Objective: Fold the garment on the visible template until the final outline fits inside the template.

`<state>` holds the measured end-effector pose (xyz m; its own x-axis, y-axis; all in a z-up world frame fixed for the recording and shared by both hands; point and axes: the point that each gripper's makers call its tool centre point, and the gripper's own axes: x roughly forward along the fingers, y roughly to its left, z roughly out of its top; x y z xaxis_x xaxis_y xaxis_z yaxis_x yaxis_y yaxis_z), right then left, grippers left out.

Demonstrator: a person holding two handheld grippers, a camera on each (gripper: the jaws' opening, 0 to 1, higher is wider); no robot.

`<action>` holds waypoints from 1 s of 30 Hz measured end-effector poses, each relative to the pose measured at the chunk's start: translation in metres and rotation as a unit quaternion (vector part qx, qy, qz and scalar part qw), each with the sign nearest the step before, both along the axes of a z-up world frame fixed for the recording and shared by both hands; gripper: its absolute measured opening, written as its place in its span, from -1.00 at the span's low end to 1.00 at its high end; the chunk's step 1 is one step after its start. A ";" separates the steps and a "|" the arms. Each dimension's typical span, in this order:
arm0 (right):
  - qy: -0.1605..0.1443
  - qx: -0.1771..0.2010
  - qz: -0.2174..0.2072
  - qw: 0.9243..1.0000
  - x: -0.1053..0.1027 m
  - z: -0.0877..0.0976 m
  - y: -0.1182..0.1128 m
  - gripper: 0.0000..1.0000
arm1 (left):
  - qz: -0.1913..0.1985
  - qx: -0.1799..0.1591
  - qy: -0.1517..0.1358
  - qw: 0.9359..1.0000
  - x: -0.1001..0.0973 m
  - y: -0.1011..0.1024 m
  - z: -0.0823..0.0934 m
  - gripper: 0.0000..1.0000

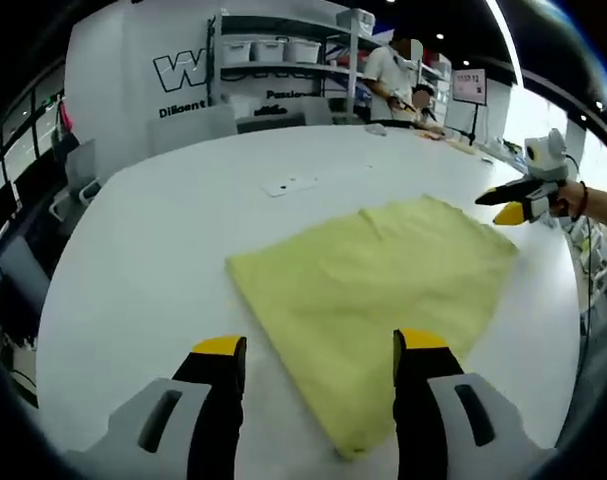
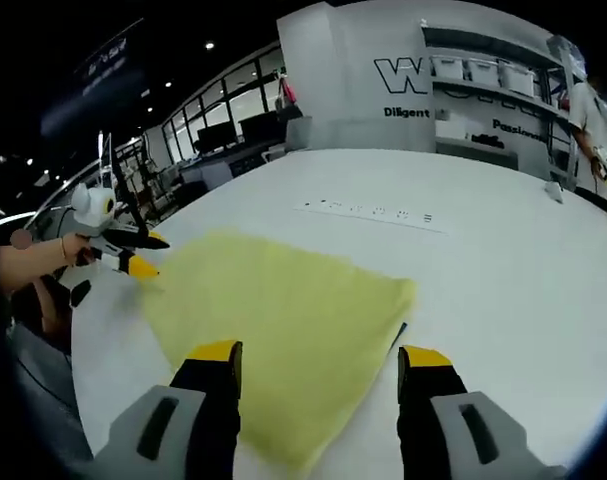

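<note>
A pale yellow garment (image 1: 383,280) lies flat on the white table (image 1: 163,260), roughly rectangular with soft creases. My left gripper (image 1: 320,345) is open, its jaws straddling the garment's near edge from just above. In the right gripper view the same garment (image 2: 283,320) spreads out ahead, and my right gripper (image 2: 319,355) is open over its near corner. A short dark line (image 2: 401,335) on the table shows beside the cloth's edge. The right gripper (image 1: 521,200) appears at the garment's far right corner, and the left gripper (image 2: 133,252) at its far left corner. Neither holds cloth.
Small marks (image 1: 288,185) sit on the table beyond the garment, seen as a row of marks (image 2: 368,212). Shelves with white bins (image 1: 273,50) and a person (image 1: 393,75) stand at the back. Chairs (image 1: 78,185) line the table's left side.
</note>
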<state>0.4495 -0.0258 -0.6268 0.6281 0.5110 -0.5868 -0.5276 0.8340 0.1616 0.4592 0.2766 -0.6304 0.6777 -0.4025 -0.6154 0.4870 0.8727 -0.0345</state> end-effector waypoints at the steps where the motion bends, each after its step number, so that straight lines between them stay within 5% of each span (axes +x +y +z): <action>1: 0.001 -0.001 0.003 1.000 -0.004 -0.001 0.000 0.21 | -0.001 0.001 -0.001 1.000 -0.003 0.000 0.000 0.24; 13: 0.014 -0.019 0.021 0.999 -0.040 -0.011 -0.006 0.14 | 0.010 0.005 0.019 1.000 -0.036 0.013 -0.012 0.05; 30: 0.034 -0.027 0.012 0.999 -0.064 -0.035 -0.014 -0.05 | 0.031 0.012 0.025 0.999 -0.061 0.019 -0.025 -0.35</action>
<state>0.3855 -0.0394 -0.6614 0.5732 0.4922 -0.6551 -0.5369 0.8295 0.1535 0.3978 0.2957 -0.6557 0.6692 -0.3454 -0.6580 0.4307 0.9018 -0.0353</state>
